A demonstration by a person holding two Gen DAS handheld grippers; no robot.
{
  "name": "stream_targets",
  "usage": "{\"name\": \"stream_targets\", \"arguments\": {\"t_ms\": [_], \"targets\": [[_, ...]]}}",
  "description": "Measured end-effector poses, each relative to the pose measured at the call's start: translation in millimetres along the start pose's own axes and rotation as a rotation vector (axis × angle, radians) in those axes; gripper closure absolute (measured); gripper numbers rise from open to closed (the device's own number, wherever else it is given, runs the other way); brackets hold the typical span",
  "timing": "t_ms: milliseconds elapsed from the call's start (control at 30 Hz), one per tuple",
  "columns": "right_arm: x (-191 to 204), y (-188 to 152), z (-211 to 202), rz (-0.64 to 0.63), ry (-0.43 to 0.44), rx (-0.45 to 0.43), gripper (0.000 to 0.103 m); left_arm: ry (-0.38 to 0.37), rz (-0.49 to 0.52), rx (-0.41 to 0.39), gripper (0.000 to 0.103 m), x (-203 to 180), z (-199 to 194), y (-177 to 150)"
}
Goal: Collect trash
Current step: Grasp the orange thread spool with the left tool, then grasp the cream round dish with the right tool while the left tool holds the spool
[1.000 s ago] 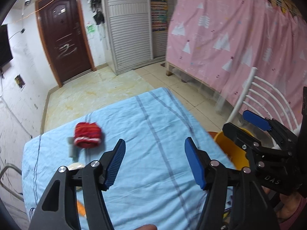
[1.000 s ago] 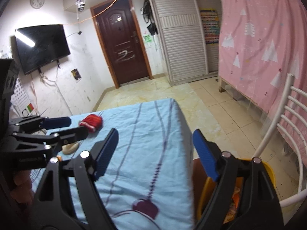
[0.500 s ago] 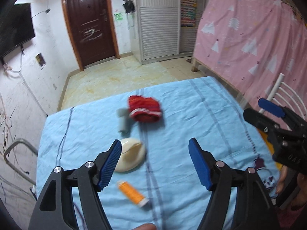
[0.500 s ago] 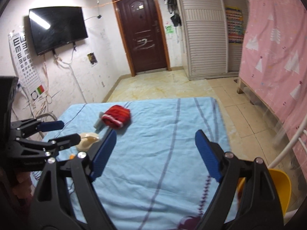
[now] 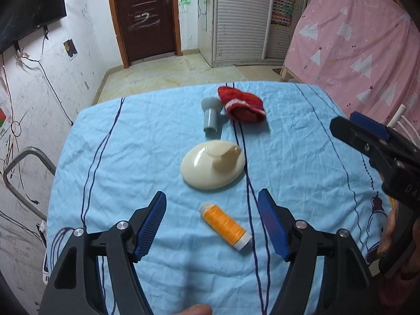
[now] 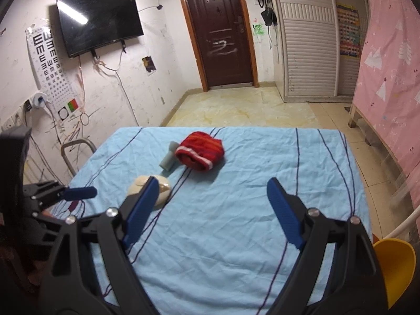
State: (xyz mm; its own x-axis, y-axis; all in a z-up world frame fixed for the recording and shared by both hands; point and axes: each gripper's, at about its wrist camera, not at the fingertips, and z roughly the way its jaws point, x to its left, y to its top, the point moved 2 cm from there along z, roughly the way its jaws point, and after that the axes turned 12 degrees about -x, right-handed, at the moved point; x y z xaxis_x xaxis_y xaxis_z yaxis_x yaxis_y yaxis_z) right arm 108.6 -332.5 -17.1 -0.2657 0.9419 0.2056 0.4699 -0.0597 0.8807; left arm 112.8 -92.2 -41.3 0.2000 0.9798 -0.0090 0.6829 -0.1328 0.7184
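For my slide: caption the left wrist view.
Open left gripper above orange thread spool on blue cloth.

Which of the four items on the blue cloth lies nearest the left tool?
The orange thread spool, lying on its side just ahead of the open left tool; the cream lid, grey tube and red knit piece lie farther off.

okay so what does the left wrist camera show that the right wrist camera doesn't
Only the left wrist view shows the orange thread spool, lying between the open left claw and the cream lid.

Only the right wrist view shows the yellow bin past the table's right edge, the eye chart and the whole wall screen.

Both show the blue tablecloth, the red knitted cloth, the grey tube, the cream lid, the brown door, the pink curtain, and each other's claw; the right claw is open and empty.
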Motion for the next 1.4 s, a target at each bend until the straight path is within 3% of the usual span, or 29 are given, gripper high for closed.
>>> {"name": "stream_targets", "arguments": {"t_ms": [333, 533, 633, 800, 900, 1400], "targets": [[13, -8, 9, -0.005, 0.02, 0.024, 0.022, 0.011, -0.003, 0.072, 0.043, -3, 19, -25], [15, -11, 15, -0.003, 0.025, 0.038, 0.022, 0.012, 0.0, 0.079, 0.052, -5, 26, -30], [18, -13, 18, -0.004, 0.027, 0.046, 0.022, 0.02, 0.012, 0.061, 0.063, -7, 25, -30], [24, -15, 26, -0.008, 0.037, 0.061, 0.017, 0.031, 0.017, 0.024, 0.09, -4, 22, -30], [32, -18, 32, -0.018, 0.045, 0.076, 0.017, 0.026, -0.007, 0.018, 0.095, 4, 20, -30], [88, -34, 83, -0.093, 0.104, 0.181, 0.016, 0.067, -0.11, -0.049, 0.095, 71, 7, -20]]}}
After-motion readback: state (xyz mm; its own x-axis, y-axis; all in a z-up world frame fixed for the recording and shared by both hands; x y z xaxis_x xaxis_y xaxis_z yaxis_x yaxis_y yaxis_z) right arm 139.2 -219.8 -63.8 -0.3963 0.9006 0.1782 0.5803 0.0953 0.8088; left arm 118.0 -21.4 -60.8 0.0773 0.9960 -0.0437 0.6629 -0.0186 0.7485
